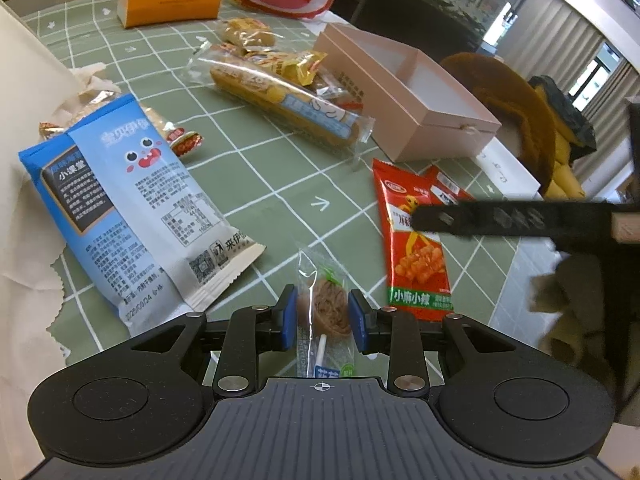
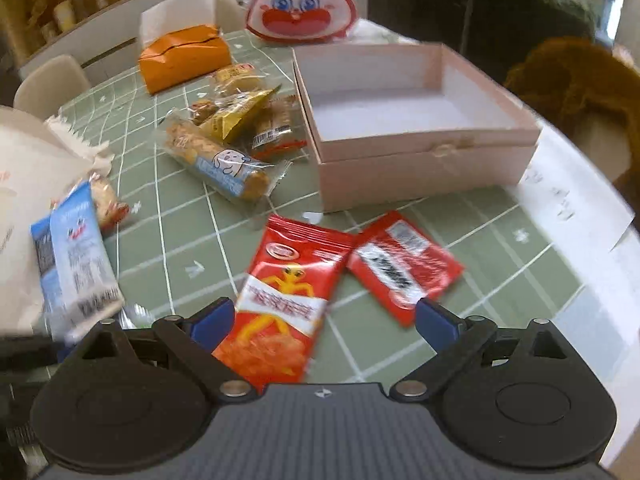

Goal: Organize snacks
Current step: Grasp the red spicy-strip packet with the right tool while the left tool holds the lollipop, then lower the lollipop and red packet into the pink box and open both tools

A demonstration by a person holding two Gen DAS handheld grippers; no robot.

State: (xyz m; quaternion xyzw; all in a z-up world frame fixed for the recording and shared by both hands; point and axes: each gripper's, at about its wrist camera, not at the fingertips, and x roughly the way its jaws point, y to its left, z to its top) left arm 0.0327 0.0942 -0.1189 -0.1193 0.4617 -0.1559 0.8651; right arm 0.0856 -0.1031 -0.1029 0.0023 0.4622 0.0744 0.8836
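Two grippers are working this green checked tablecloth point(image 1: 280, 184), and I am holding a wrapped lollipop point(image 1: 330, 312) in the left gripper point(image 1: 322, 316), whose blue pads are pinching narrowly on either side of the brown candy head, stick pointing back toward me. I am gripping it there, I judge, because the head is the only firm part of the packet. The right gripper point(image 2: 324, 320) is hanging wide and holding nothing, straddling the near end of a red snack packet point(image 2: 280, 304) lying flat; I judge it is lining up for a grab. In the left view that packet's green band is reading 小麻小辣. A second red packet point(image 2: 404, 268) is lying just beside it at two o'clock, its label too blurred to read. At ten o'clock a blue-and-white bag point(image 1: 136, 208) is showing 小课堂, 来伊 and a printed date. Farther off, at twelve o'clock, a long clear-wrapped biscuit roll point(image 1: 284, 100) is resting against a small pile. At one o'clock the pink box point(image 2: 416, 136) is sitting open and bare inside, likely the destination. Beyond, an orange box point(image 2: 184, 58) and a cartoon-face bag point(image 2: 302, 0) are standing.
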